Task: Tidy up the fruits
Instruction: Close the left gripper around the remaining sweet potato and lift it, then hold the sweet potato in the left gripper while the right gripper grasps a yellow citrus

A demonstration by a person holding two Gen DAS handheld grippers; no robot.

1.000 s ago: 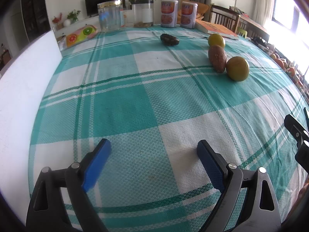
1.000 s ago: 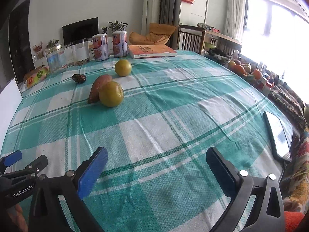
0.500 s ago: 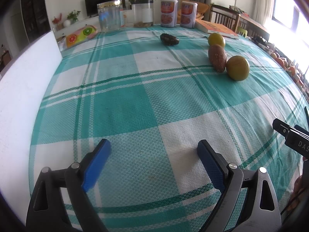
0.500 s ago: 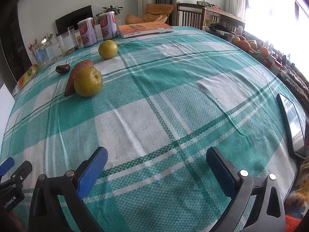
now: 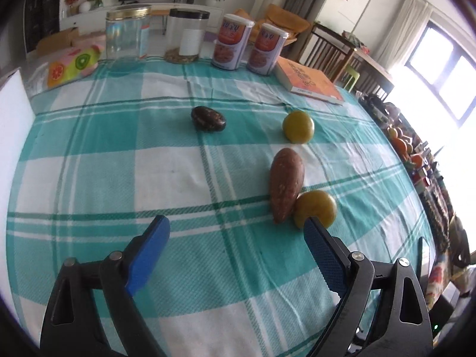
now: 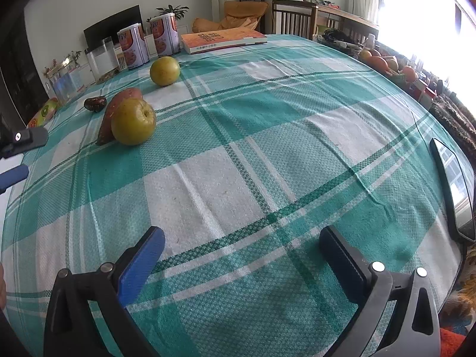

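Note:
A yellow-green apple (image 5: 316, 208) lies against a brown sweet potato (image 5: 285, 184) on the green checked cloth. A second yellow fruit (image 5: 298, 126) and a dark oval fruit (image 5: 207, 119) lie farther back. My left gripper (image 5: 236, 238) is open and empty, its right finger just in front of the near apple. My right gripper (image 6: 242, 251) is open and empty over bare cloth. In the right wrist view the apple (image 6: 133, 121), the sweet potato (image 6: 119, 110), the far yellow fruit (image 6: 164, 70) and the dark fruit (image 6: 95, 103) lie at the far left.
Two glass jars (image 5: 128, 37), two printed cans (image 5: 233, 44) and an orange book (image 5: 309, 78) stand along the far edge. A white board (image 5: 12, 131) stands at the left. A black phone (image 6: 455, 190) lies near the right edge. A fruit-print pouch (image 5: 73, 67) lies back left.
My left gripper has moved forward and to the right, up to the apple and sweet potato. My right gripper has moved forward a little. Both stay open.

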